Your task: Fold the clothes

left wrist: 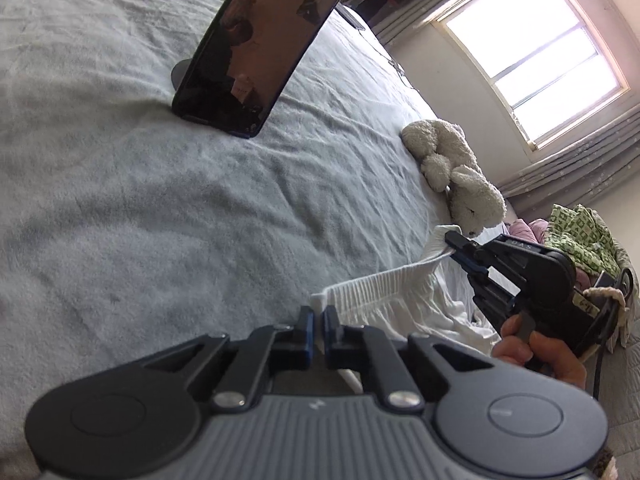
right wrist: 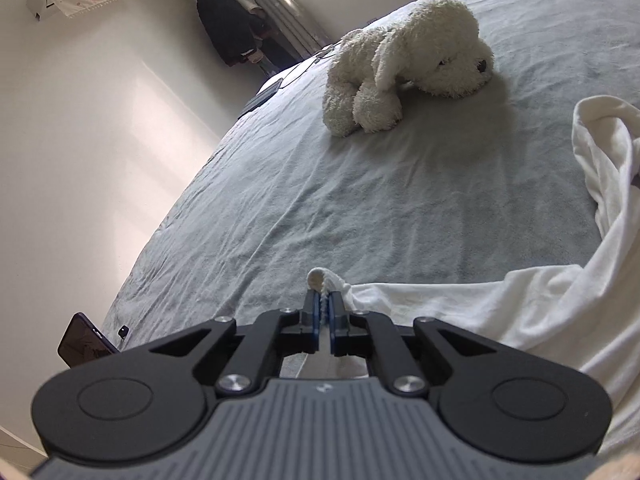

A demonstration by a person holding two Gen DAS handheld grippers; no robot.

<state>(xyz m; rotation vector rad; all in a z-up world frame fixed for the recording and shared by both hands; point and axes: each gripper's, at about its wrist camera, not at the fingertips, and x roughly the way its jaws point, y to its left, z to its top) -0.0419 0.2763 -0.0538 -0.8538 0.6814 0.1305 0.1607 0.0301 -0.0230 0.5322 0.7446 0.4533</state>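
Observation:
A white garment [left wrist: 384, 292] with a ribbed hem hangs stretched between my two grippers above the grey bed [left wrist: 160, 208]. My left gripper [left wrist: 319, 316] is shut on one corner of the hem. My right gripper [right wrist: 325, 304] is shut on the other corner, seen from the side in the left wrist view [left wrist: 454, 246]. In the right wrist view the rest of the white garment [right wrist: 540, 312] drapes to the right over the bed [right wrist: 360, 208].
A white plush dog [right wrist: 404, 64] lies on the bed beyond the garment, also in the left wrist view [left wrist: 452, 168]. A dark phone on a stand [left wrist: 260, 48] stands on the bed. A pile of clothes [left wrist: 580, 240] sits at the right.

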